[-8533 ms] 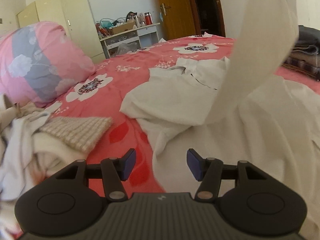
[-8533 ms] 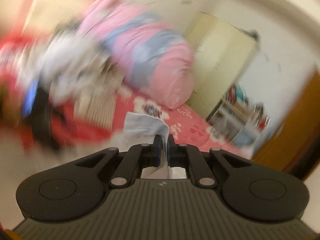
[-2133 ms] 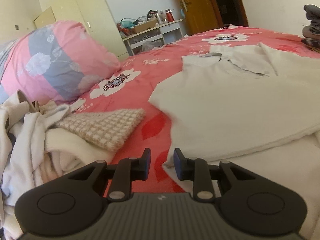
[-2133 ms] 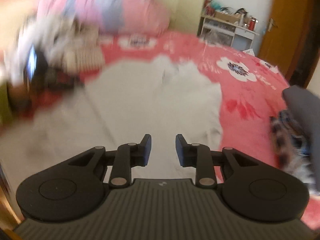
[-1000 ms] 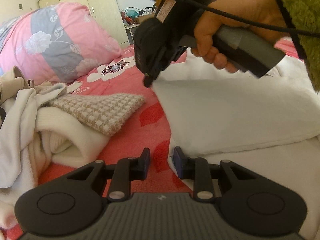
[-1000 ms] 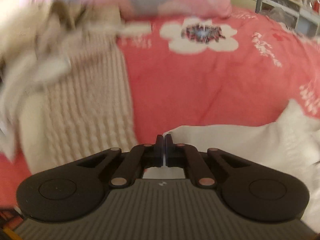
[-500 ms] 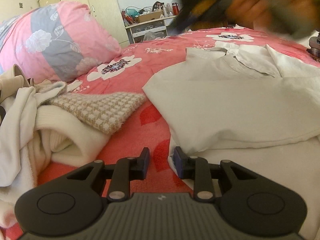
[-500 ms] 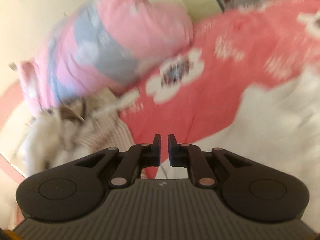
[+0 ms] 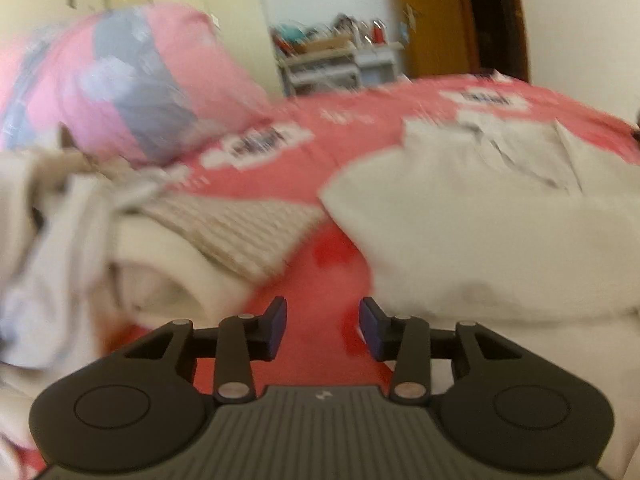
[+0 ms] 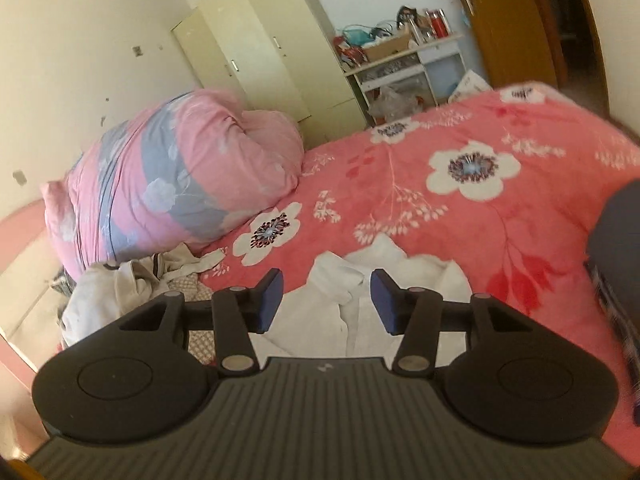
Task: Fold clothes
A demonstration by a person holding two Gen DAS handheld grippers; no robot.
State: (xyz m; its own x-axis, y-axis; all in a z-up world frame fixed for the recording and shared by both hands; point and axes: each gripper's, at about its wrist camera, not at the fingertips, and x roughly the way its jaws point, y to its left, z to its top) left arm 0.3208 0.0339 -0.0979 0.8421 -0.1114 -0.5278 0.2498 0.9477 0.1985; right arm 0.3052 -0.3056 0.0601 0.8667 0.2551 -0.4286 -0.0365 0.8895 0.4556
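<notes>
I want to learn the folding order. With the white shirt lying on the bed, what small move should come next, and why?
Probably bring the right gripper down onto the white shirt near its collar. Both grippers' jaws are opening with nothing between them, the left gripper over bare bedspread, and the shirt lies flat below.

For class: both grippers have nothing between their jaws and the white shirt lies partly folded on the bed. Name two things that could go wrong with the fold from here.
1. The left gripper and right gripper are both opening with nothing between the pads, so nothing pins the shirt; its fold may slip open.
2. The unfolded pile lies close beside the shirt's edge; a low regrasp there might snag the knit piece too.
</notes>
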